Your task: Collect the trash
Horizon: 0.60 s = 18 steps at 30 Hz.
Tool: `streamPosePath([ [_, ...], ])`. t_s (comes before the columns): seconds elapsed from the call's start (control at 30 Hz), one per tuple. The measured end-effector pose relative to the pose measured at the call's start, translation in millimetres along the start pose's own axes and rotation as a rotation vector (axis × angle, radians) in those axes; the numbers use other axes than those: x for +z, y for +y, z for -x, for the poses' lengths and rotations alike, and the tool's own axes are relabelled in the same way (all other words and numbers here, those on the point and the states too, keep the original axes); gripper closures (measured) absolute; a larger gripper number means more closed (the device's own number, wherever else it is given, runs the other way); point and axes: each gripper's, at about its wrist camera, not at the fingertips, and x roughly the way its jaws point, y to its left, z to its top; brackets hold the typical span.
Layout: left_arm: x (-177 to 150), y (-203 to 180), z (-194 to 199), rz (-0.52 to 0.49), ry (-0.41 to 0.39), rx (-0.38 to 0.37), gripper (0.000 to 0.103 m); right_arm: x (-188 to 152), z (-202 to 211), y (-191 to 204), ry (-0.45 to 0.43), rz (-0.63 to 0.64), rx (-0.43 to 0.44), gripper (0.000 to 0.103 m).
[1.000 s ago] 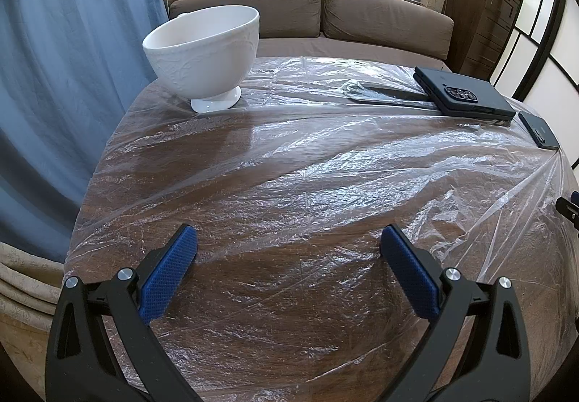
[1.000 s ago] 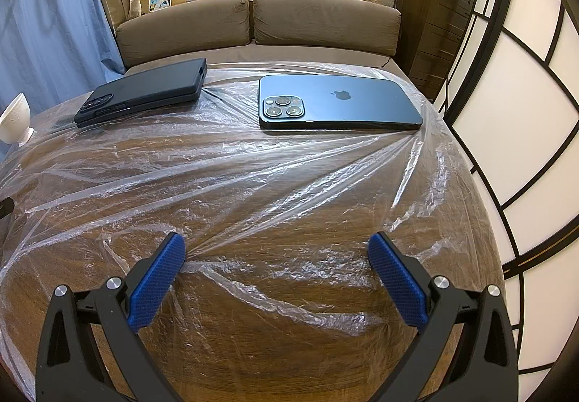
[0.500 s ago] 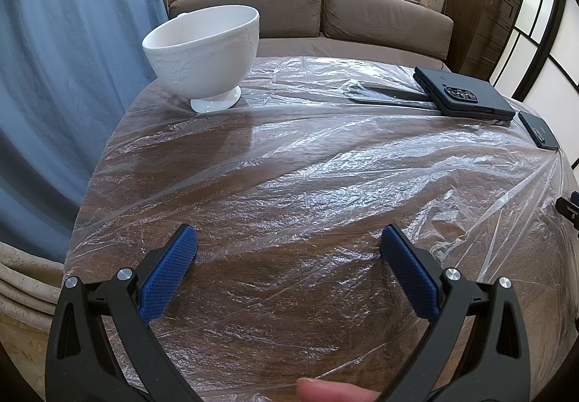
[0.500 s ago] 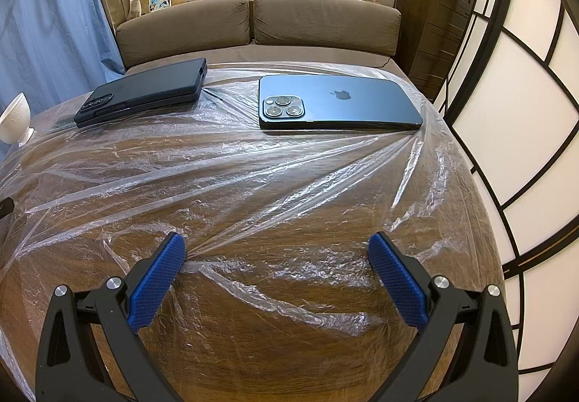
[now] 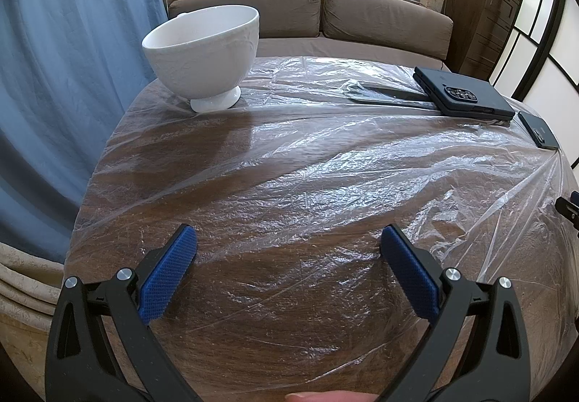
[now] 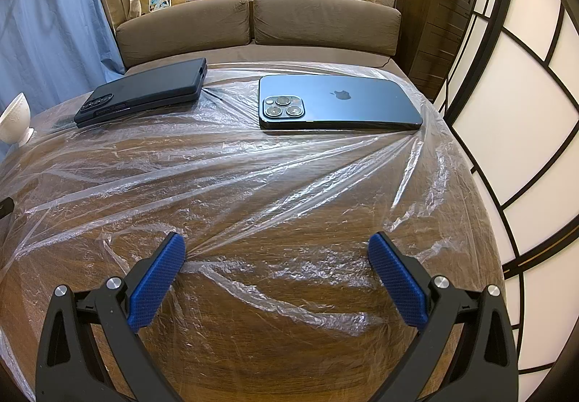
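Observation:
A crinkled clear plastic sheet (image 5: pixel 325 177) (image 6: pixel 224 177) lies spread over the round wooden table (image 5: pixel 253 347) (image 6: pixel 253 347). My left gripper (image 5: pixel 287 239) hovers open just above the sheet near the table's front edge, nothing between its blue pads. My right gripper (image 6: pixel 277 246) is open too, low over the sheet's bunched folds on the right side of the table. A white footed bowl (image 5: pixel 204 52) (image 6: pixel 14 121) stands on the sheet at the far left.
A black cased phone (image 5: pixel 465 96) (image 6: pixel 144 94) and a blue phone (image 6: pixel 336 101) (image 5: pixel 537 130) lie face down on the sheet at the far side. A brown sofa (image 5: pixel 311 18) stands behind, a blue curtain (image 5: pixel 54 76) to the left, a panelled screen (image 6: pixel 514 112) to the right. A fingertip (image 5: pixel 325 396) shows at the bottom edge.
A fingertip has come into the bottom edge of the left wrist view. Both grippers and everything on the table have stayed put.

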Motion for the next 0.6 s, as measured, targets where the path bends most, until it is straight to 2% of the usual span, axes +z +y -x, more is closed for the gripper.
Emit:
streamPosePath([
  [0.6, 0.5, -2.1, -2.0, -0.011, 0.000, -0.009, 0.001, 0.0, 0.0, 0.0, 0.000, 0.000, 0.000, 0.004],
])
